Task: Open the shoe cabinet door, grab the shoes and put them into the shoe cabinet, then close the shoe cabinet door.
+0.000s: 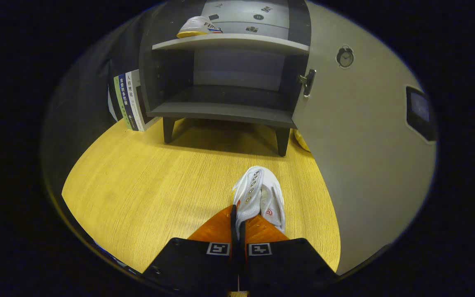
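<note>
Landmark for this entry: the shoe cabinet, which stood on short legs at the far side of the bench.

Cabinet door was swung wide open to the right of the cabinet, latch showing at its inner edge. Lower compartment of the cabinet was bare. One white shoe already lay on the shelf above it, to the left. Books leaned just left of the cabinet. A small yellow thing showed beside the cabinet's right front leg, partly behind the door; could not identify it.

Second white shoe was in front of the cabinet, well short of its legs, toe pointing toward the cabinet.

Claw: clenched, fingers nearly together and pinching the thin heel-end fabric of the shoe between them. Whether the shoe was lifted or resting on the bench could not be told.

Handling judgement: small mesh shoe, probably light and soft. Upper will crumple under a pinch, so the toe is likely to droop and swing when carried. The collar or heel edge looked the sensible hold; the sole is stiffer but too wide for these fingers. Fabric should not be slippery. Not fragile.
</note>
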Demonstrator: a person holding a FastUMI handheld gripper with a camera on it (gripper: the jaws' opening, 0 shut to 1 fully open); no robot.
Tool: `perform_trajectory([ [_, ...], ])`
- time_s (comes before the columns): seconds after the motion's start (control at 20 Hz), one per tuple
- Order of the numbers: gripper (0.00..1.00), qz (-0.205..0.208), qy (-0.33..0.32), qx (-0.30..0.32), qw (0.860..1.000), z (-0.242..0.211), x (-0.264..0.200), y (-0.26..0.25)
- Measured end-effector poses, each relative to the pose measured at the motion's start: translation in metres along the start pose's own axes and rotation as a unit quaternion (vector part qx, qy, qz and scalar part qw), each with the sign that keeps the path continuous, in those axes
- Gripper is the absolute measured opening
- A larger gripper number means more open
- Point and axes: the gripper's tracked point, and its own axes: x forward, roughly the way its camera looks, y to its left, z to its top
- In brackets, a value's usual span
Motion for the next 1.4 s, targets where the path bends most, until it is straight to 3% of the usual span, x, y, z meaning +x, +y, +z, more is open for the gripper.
perform_trajectory([
  [0.55, 0.02, 0.022, -0.132, 0.002, 0.991, 0.128, -0.092, 0.02],
  [1.1, 0.02, 0.011, -0.296, -0.023, 0.955, 0.28, -0.149, 0.027],
  [1.4, 0.02, -0.011, -0.345, -0.03, 0.938, 0.354, -0.139, 0.02],
])
